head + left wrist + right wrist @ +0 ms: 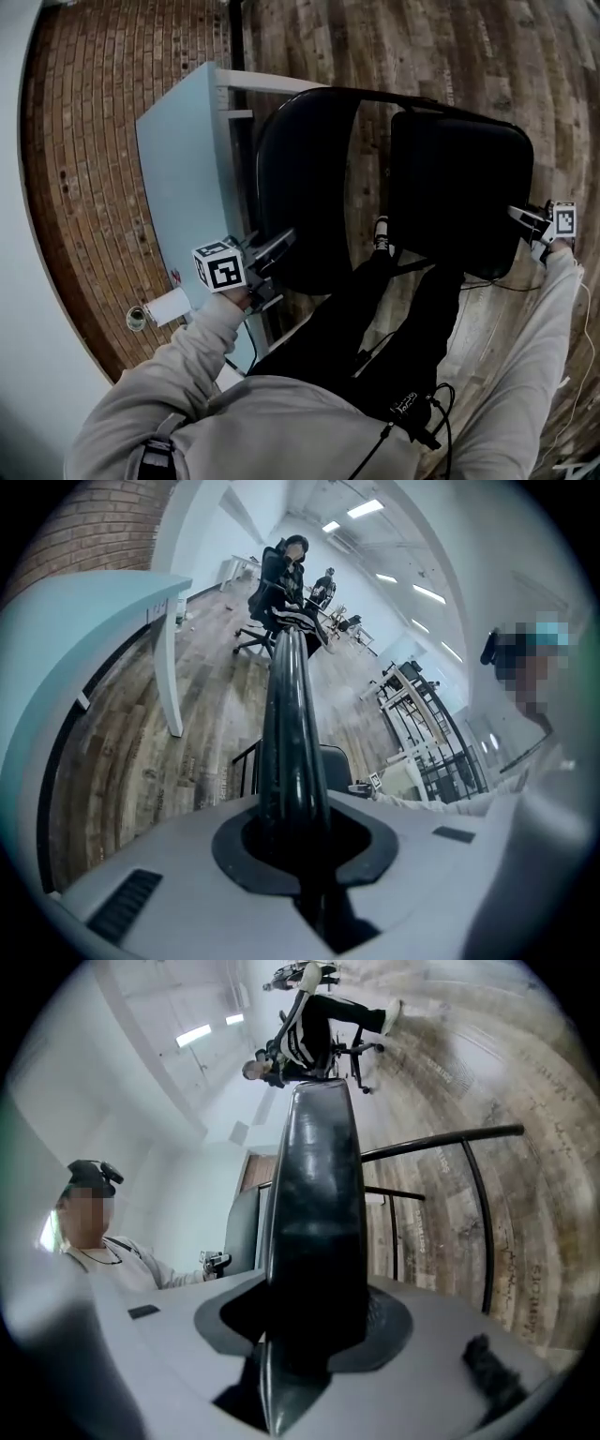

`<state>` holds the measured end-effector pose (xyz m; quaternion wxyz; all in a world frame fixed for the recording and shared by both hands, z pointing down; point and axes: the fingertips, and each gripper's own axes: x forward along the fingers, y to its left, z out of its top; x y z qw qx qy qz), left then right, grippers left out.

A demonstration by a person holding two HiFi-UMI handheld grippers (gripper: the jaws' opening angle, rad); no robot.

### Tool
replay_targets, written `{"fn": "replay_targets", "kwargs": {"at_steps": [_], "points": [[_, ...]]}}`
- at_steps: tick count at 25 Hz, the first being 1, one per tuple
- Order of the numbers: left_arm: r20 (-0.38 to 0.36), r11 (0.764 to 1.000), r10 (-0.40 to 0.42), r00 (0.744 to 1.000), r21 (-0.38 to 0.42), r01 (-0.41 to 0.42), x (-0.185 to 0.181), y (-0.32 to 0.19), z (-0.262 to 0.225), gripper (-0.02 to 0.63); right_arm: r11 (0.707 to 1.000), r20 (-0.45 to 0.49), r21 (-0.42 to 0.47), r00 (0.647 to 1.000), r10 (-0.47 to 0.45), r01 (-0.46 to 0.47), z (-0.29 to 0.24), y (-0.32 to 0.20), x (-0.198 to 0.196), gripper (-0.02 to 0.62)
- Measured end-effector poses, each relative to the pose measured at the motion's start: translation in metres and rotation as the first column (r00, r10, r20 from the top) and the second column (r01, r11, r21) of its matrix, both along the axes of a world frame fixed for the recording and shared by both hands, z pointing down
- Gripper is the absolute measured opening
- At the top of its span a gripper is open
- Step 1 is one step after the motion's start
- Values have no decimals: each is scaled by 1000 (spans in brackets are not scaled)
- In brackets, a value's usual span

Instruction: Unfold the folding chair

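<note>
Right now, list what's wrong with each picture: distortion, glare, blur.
Head view: fisheye bows the brick wall and floor planks; the folding chair is a near-featureless black. Left gripper view: dark round vignette, ceiling lights blown out, chair edge up close glossy with highlights. Right gripper view: same vignette, floor streaked with blur at upper right, a mosaic patch over a face.

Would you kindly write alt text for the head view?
Seen from above, a person holds a black folding chair, left gripper and right gripper clamping its outer edges, above wood floor. A pale blue table stands left.
</note>
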<state>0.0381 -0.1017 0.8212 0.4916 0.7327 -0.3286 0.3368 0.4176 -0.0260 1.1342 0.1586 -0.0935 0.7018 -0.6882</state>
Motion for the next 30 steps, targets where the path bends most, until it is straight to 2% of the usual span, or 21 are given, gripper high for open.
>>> {"fn": "replay_targets", "kwargs": {"at_steps": [3, 6, 10, 15, 18, 19, 20, 22, 23, 25, 26, 28, 30], "points": [[-7, 998, 39, 999, -38, -40, 18, 6, 12, 58, 1000, 48, 14, 999, 14, -15, 21, 10, 15, 172], [-47, 994, 82, 995, -65, -85, 34, 13, 18, 67, 999, 57, 3, 998, 37, -37, 44, 14, 26, 174], [-81, 994, 27, 996, -106, -35, 37, 19, 20, 72, 999, 114, 30, 993, 15, -18, 47, 22, 32, 172], [-42, 993, 45, 998, -104, -49, 35, 17, 28, 71, 997, 153, 55, 987, 47, -56, 51, 17, 32, 161], [-5, 991, 107, 994, -78, -107, 35, 18, 28, 72, 998, 103, -4, 993, 62, -62, 56, 19, 31, 181], [7, 990, 127, 992, -66, -127, 34, 18, 28, 91, 997, 65, -40, 995, 74, -72, 59, 21, 34, 235], [17, 989, 140, 990, -54, -139, 32, 18, 25, 136, 994, 19, -75, 996, 87, -85, 61, 22, 38, 295], [30, 989, 145, 989, -21, -144, 26, 15, 15, 185, 981, -129, -154, 987, 100, -119, 72, 35, 57, 308], [33, 990, 144, 989, 2, -144, 22, 11, 10, 217, 968, -253, -207, 964, 86, -141, 85, 49, 75, 311], [35, 989, 139, 990, 43, -141, 12, 4, 0, 273, 933, -504, -299, 863, 22, -198, 109, 83, 114, 318], [41, 988, 140, 989, 54, -142, 6, 2, -4, 305, 921, -583, -320, 812, -8, -221, 108, 97, 127, 318], [66, 985, 158, 985, 65, -162, -6, 3, -13, 355, 919, -670, -311, 742, -29, -244, 80, 117, 138, 318], [67, 980, 170, 983, 89, -175, -14, -4, -27, 356, 917, -722, -249, 691, 38, -311, 33, 118, 142, 318]]}}
